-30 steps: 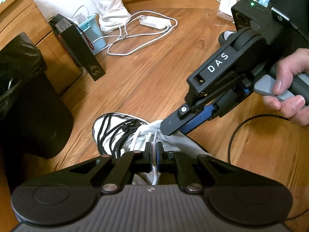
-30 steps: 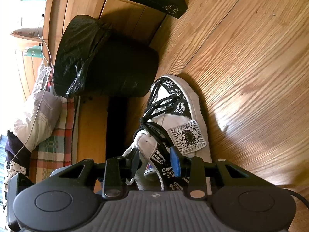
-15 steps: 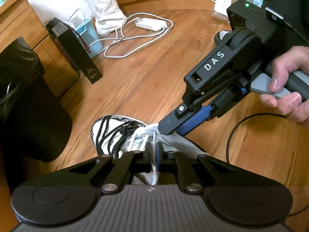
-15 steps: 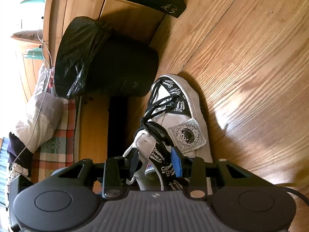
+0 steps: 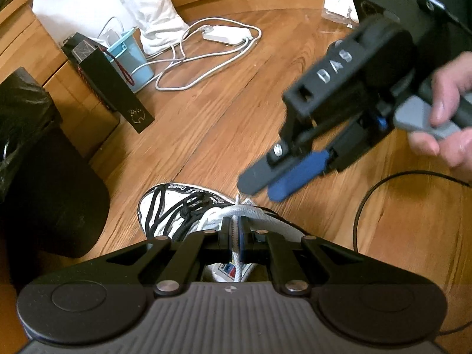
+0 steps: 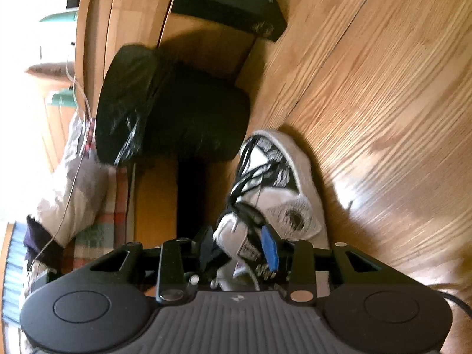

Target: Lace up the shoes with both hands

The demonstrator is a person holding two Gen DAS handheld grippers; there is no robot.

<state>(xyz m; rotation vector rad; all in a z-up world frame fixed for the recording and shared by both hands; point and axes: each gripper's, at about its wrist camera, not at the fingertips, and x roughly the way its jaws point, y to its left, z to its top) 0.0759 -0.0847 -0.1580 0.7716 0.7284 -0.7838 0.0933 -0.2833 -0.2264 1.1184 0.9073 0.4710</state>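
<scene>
1. The left tool is clamped on a white braided lace, which runs up between its fingers from below and on toward the shoe's collar.

2. The right tool, gripped by a hand on its grey trigger, hovers above the shoe with its dark and blue fingers parted and nothing between them. In its own view, the same tool straddles the shoe's tongue and black laces without pinching either.

3. The shoe, a white canvas sneaker with black printed trim and black laces criss-crossed over the forefoot, stands on the wooden floor, toe pointing away from the left tool.

4. By the look of it, the white lace is soft, light and limp. It will sag and twist unless kept taut, and its braid gives fair purchase. The best hold is likely near the free end, which is stiffer for feeding through an eyelet; that end is not clearly seen here.

5. The sneaker itself looks light enough to shift on the smooth floor if a lace is pulled hard.

6. A black-bagged bin stands just beside the shoe, with white cables and a black gift bag farther off.
</scene>
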